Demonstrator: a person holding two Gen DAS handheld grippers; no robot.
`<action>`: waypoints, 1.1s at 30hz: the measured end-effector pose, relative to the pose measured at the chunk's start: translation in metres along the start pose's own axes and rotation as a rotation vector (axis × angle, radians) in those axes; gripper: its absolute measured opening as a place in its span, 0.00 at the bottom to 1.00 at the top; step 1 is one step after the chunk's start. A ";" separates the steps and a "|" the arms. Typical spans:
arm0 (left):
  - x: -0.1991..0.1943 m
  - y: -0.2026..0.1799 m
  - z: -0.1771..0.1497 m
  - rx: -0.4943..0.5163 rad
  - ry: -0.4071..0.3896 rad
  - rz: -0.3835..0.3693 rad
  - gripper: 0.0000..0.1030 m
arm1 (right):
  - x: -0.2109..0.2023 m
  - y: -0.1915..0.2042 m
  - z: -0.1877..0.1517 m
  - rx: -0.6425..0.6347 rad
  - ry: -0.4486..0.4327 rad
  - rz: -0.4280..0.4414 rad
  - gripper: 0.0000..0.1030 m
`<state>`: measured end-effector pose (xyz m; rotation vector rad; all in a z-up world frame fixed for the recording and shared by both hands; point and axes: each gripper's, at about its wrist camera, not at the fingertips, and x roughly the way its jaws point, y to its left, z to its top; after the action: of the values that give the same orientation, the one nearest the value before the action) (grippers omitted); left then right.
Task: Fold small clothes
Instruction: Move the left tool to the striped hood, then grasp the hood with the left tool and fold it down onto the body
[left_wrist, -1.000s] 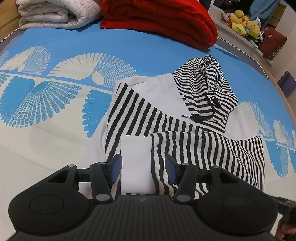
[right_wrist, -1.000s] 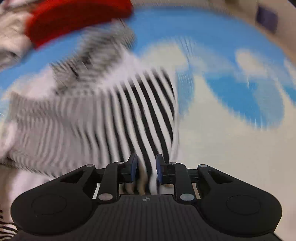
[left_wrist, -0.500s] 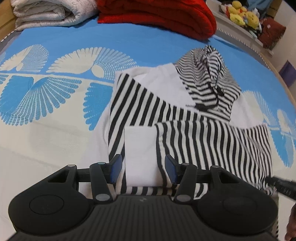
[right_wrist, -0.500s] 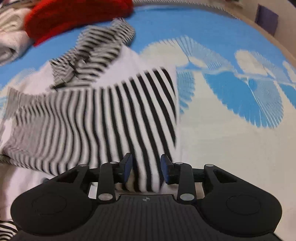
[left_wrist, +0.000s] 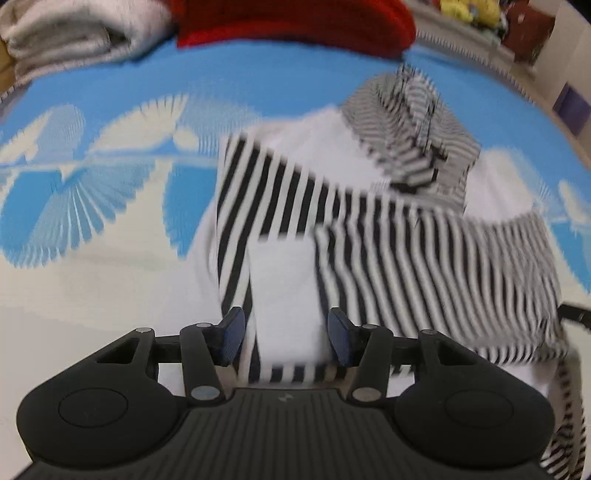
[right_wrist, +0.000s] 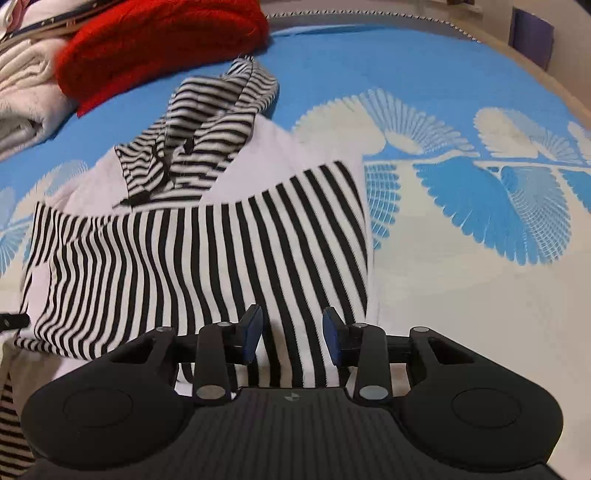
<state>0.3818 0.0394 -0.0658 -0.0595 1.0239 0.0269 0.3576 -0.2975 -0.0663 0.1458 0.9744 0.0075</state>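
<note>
Black-and-white striped hooded garment (right_wrist: 207, 254) lies part-folded on the blue patterned bedspread (right_wrist: 461, 295), hood at the far end, near hem under both tools; left gripper (left_wrist: 286, 341) and right gripper (right_wrist: 291, 338) gape, pads clear of cloth.

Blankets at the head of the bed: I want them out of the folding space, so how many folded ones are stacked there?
2. A red blanket lies beyond the hoodie; a white blanket sits beside it. More may be hidden beyond the frame.
</note>
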 end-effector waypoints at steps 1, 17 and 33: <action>-0.006 0.000 0.003 -0.001 -0.027 -0.001 0.54 | -0.001 -0.002 0.001 0.002 -0.004 -0.004 0.36; 0.033 -0.068 0.155 0.161 -0.302 -0.021 0.54 | 0.000 -0.046 0.009 -0.076 -0.029 -0.283 0.36; 0.268 -0.150 0.333 0.158 -0.211 -0.099 0.53 | 0.024 -0.026 0.006 -0.165 0.047 -0.259 0.37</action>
<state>0.8123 -0.0909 -0.1169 0.0363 0.8087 -0.1352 0.3743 -0.3223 -0.0861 -0.1333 1.0290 -0.1461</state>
